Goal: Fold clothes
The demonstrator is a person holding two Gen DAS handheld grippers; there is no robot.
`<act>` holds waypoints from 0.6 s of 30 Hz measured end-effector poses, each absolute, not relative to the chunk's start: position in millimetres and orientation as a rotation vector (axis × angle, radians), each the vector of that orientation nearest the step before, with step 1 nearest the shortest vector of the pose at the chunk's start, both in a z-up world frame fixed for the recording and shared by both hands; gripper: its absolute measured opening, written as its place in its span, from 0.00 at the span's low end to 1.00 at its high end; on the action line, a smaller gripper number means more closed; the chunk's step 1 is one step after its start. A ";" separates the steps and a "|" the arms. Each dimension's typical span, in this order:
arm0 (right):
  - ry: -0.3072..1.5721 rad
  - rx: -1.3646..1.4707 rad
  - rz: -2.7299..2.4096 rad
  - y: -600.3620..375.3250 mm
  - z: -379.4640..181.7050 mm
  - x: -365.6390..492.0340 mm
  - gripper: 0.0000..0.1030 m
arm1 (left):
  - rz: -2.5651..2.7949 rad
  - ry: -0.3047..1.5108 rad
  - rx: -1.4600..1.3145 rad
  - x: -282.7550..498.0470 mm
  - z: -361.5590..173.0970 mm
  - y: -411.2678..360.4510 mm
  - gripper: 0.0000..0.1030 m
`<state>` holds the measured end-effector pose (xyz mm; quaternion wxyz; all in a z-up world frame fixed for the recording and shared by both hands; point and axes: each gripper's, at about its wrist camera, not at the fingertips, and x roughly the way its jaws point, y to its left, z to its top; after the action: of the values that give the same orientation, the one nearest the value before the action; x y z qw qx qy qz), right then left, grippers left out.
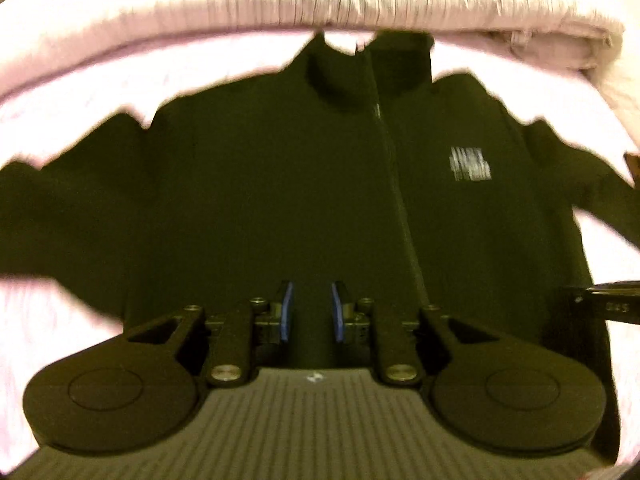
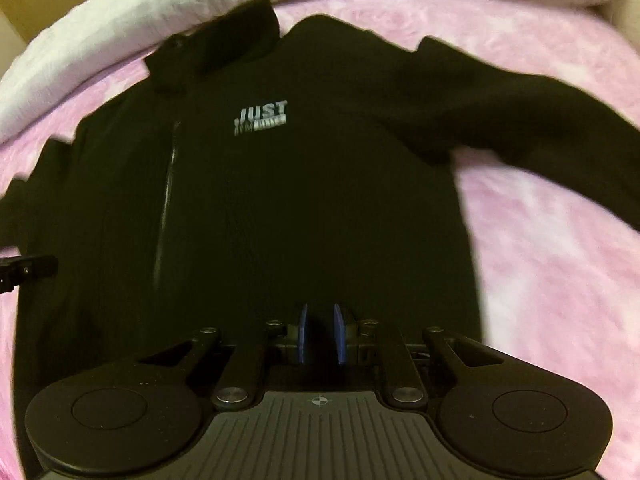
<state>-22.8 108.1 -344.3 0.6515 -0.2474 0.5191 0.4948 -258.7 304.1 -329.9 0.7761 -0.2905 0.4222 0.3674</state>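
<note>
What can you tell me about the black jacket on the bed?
The black jacket lies spread flat, front up, on a fluffy pink blanket. It looks soft and matte. A zipper runs down its middle, closed. A stand-up collar points toward a folded white quilt. A white logo reading "JUST" sits on the chest. Both sleeves stretch outward. It is not folded yet. Both grippers hover open near its hem.

A home bedroom; fluffy pink blanket (image 2: 540,240); folded white bedding (image 1: 160,12) behind.
</note>
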 end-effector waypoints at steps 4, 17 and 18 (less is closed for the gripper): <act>1.176 -0.453 1.129 163.1 -342.1 -3.8 0.14 | 0.761 0.862 -0.593 -233.9 -327.1 366.9 0.23; 0.921 -0.533 1.283 249.8 -364.1 58.8 0.62 | 0.774 0.902 -0.303 -215.0 -360.6 468.2 0.29; 0.888 -0.519 1.276 256.5 -364.6 67.0 0.70 | 0.782 0.902 -0.315 -219.1 -364.2 473.7 0.31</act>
<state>67.0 256.5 -364.6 0.6826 -0.2313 0.3959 0.5691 -219.1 473.7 -364.2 0.8156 -0.1476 0.4228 0.3665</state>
